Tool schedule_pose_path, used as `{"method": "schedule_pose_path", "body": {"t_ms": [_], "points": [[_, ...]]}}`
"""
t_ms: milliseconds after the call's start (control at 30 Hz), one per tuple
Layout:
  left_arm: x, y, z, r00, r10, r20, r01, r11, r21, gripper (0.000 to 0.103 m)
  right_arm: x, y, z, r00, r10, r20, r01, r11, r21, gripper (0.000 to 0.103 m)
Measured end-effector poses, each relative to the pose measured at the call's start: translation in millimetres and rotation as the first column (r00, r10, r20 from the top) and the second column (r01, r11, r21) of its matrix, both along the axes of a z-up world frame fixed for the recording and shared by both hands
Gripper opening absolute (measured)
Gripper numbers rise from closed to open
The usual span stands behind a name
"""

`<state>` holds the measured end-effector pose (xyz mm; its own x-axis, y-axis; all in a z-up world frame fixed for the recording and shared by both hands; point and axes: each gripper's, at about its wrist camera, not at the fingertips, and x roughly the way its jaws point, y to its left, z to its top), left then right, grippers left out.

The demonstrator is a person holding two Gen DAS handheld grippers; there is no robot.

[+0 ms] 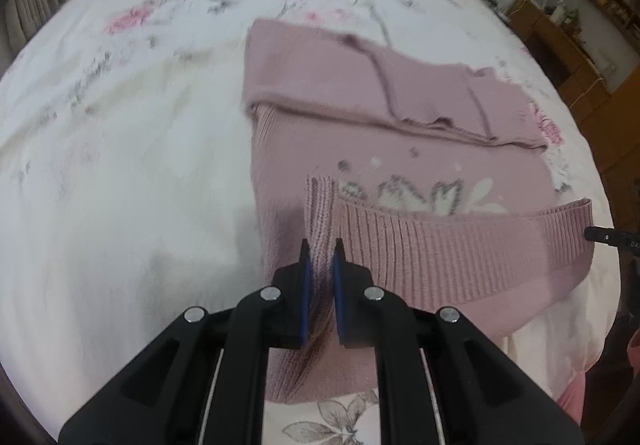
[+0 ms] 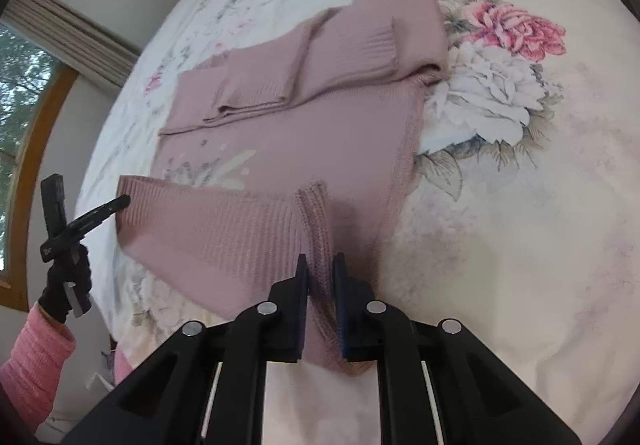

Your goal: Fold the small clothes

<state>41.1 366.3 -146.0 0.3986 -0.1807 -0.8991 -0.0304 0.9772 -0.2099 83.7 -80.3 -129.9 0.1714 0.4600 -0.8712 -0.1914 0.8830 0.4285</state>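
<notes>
Pink sweater (image 1: 400,149) lies on the flowered bed (image 1: 120,125), sleeves folded across its chest. Left tongs (image 1: 322,245) and right tongs (image 2: 320,259) each pinch a hem corner, lifted at 6 o'clock, presumably to carry it toward 12 o'clock.

pink sweater (image 2: 304,133) on floral bedspread (image 2: 520,205), hem pinched in right gripper (image 2: 320,265)

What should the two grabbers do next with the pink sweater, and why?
Probably carry the ribbed hem forward over the folded sleeves. Both the left gripper and right gripper are shut on the hem corners, lifted, while the pink sweater lies flat.
</notes>
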Motion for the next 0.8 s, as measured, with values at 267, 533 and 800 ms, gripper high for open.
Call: {"method": "schedule_pose_path", "body": {"t_ms": [267,533,800], "points": [[24.0,-10.6,-30.9,0.997,-0.026,-0.071,0.031,0.997,0.068,0.028,15.8,8.7,-29.9,0.998,-0.012,-0.067,0.013,1.000,0.025,0.028],[17.2,-16.4,-17.3,0.999,-0.051,-0.020,0.052,0.993,0.104,0.008,9.8,16.3,-22.9,0.999,0.029,-0.030,-0.028,0.999,0.026,0.011],[-1.8,-9.5,48.7,0.986,-0.018,0.167,0.015,1.000,0.017,0.007,-0.1,-6.1,34.3,0.998,-0.015,0.066,0.003,0.983,0.184,0.010]]}}
